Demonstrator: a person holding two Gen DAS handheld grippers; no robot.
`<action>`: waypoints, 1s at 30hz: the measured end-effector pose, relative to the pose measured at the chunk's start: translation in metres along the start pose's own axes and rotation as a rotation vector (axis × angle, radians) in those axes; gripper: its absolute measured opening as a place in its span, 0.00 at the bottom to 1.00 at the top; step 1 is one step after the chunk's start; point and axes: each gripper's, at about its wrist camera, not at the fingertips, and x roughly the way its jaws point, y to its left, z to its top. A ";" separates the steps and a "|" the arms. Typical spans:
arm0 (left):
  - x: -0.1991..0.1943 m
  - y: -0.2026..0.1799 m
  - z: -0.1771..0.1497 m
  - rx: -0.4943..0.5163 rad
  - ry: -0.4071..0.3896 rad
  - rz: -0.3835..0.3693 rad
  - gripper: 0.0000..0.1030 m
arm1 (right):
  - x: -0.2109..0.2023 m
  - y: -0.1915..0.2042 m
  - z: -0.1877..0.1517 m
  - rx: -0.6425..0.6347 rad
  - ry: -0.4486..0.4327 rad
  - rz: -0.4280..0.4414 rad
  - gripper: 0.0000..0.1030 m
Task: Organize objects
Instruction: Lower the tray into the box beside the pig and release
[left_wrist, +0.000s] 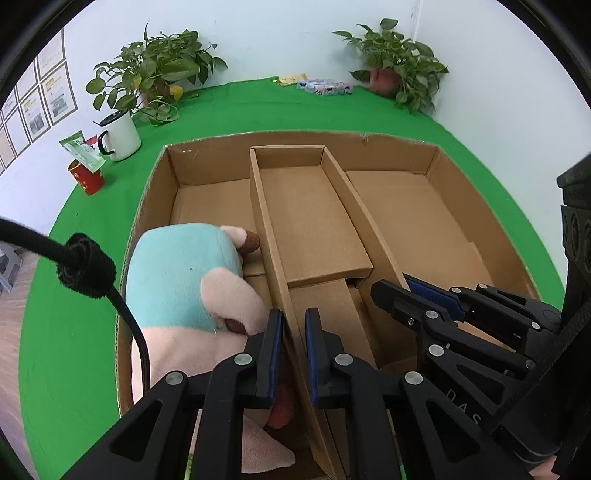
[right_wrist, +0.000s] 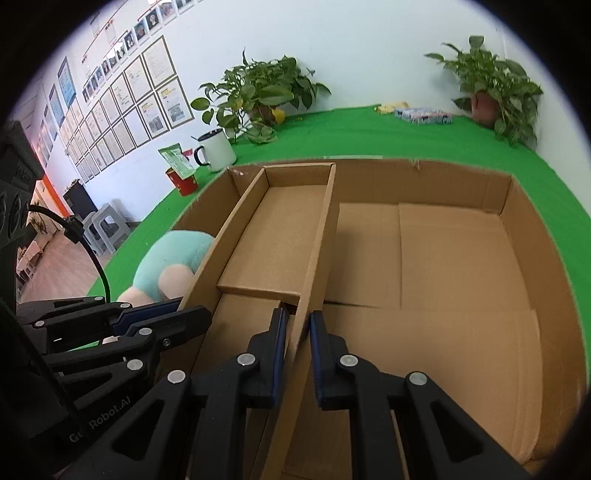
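A big open cardboard box (left_wrist: 432, 158) lies on the green table, with a narrow cardboard inner tray (left_wrist: 306, 206) standing in its middle. My left gripper (left_wrist: 294, 354) is shut on the tray's left wall. My right gripper (right_wrist: 297, 354) is shut on the tray's right wall (right_wrist: 317, 258); it also shows in the left wrist view (left_wrist: 417, 295). A pink and light-blue plush toy (left_wrist: 184, 288) lies in the box's left compartment, touching my left finger; it also shows in the right wrist view (right_wrist: 166, 266).
A white mug (left_wrist: 120, 134), a red cup (left_wrist: 85, 179) with a green packet, two potted plants (left_wrist: 159, 74) (left_wrist: 399, 62) and a small colourful box (left_wrist: 325, 87) stand along the table's far side. The box's right compartment (right_wrist: 443, 266) holds nothing.
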 end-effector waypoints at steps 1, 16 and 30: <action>0.001 -0.001 -0.001 0.005 -0.001 0.005 0.10 | 0.003 -0.001 -0.002 0.006 0.012 0.008 0.12; -0.063 0.023 -0.036 -0.008 -0.089 0.014 0.11 | 0.030 0.002 -0.006 -0.039 0.085 -0.018 0.11; -0.148 -0.002 -0.082 -0.034 -0.311 0.025 0.69 | -0.052 0.006 -0.005 -0.139 -0.094 -0.055 0.83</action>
